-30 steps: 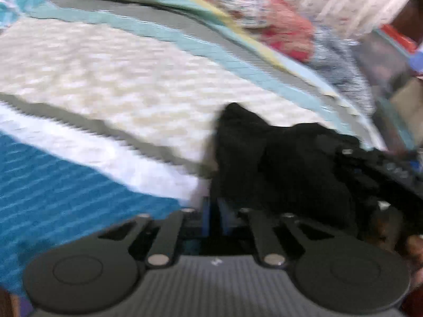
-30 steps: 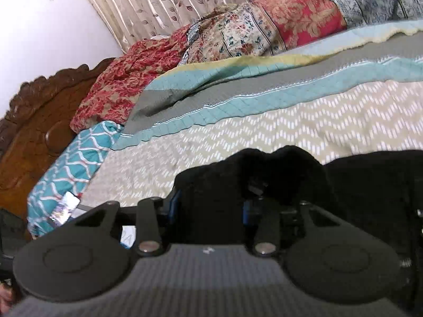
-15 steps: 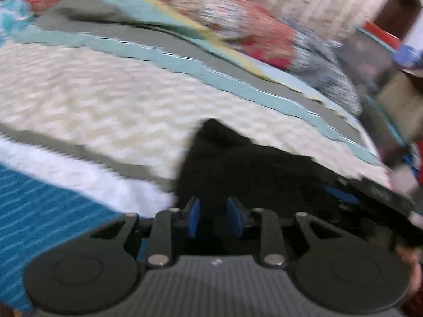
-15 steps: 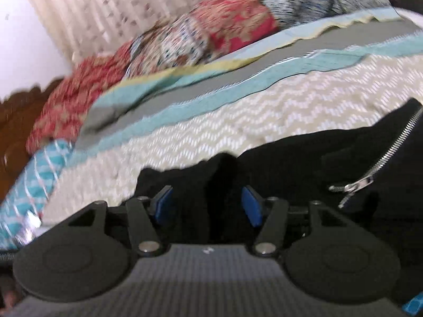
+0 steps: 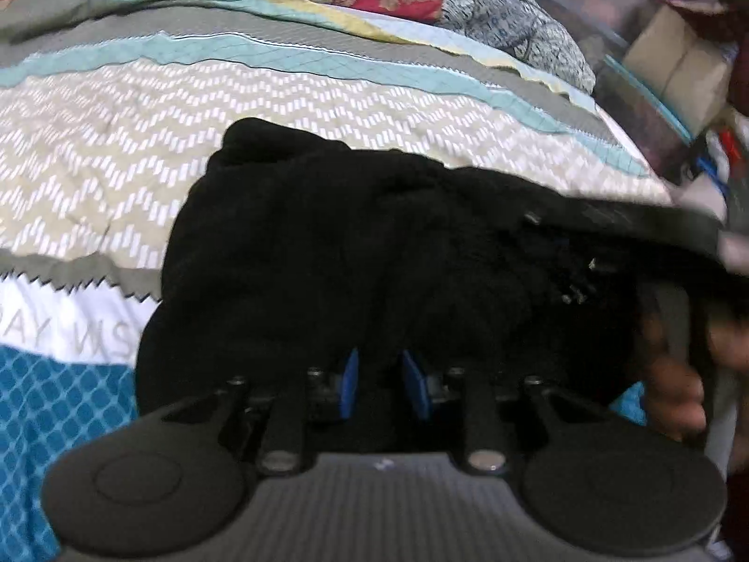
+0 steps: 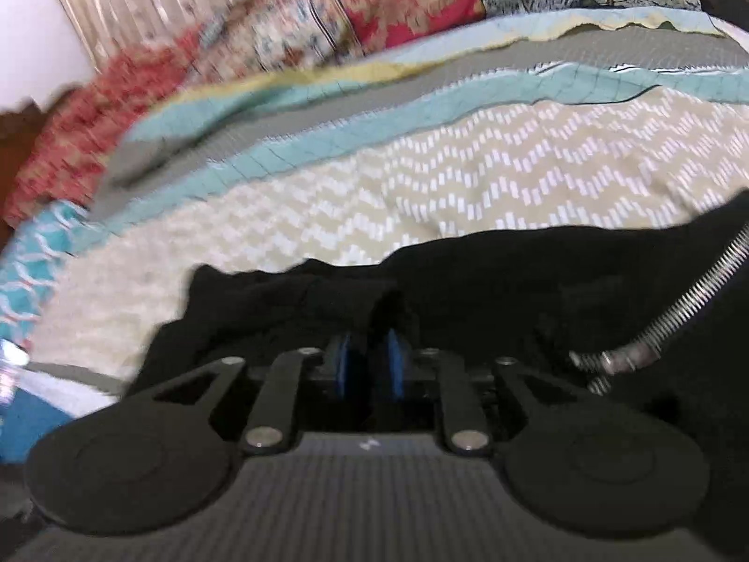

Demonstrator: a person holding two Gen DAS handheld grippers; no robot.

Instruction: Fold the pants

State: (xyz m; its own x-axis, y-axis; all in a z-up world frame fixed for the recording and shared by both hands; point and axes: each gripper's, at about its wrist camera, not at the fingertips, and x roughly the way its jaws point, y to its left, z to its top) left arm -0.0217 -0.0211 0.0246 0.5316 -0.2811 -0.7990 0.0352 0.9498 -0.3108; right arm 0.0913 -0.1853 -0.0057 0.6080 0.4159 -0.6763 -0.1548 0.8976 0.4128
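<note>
Your left gripper (image 5: 383, 384) has its blue pads (image 5: 348, 381) a narrow gap apart, with the black fabric pants (image 5: 356, 253) bunched right in front of and between them; whether the pads actually press on the cloth you cannot tell from this view. The pants spread away from the fingers as a rumpled dark heap, rising to a rounded corner ahead and to the left. Off to the right of this gripper, a bare hand (image 5: 674, 384) grips the blurred dark body of the other tool.

Your right gripper (image 6: 367, 370) is closing: its blue pads (image 6: 395, 367) stand close together with a raised fold of the same black cloth (image 6: 491, 281) between them, and the fabric looks pinched there. To the right of these fingers a silver metal zipper (image 6: 702, 290) runs diagonally up across the pants, its pull lying near the lower end.

Beyond the pants in both views lies the bed's quilted cover (image 5: 117, 140), beige with a white chevron print, then bands of grey, teal and yellow. Further out sits a row of floral pillows in red and blue-grey (image 6: 402, 18). To the left of the left gripper, the cover shows a white strip with faint lettering and a blue diamond-patterned panel (image 5: 56, 403).
</note>
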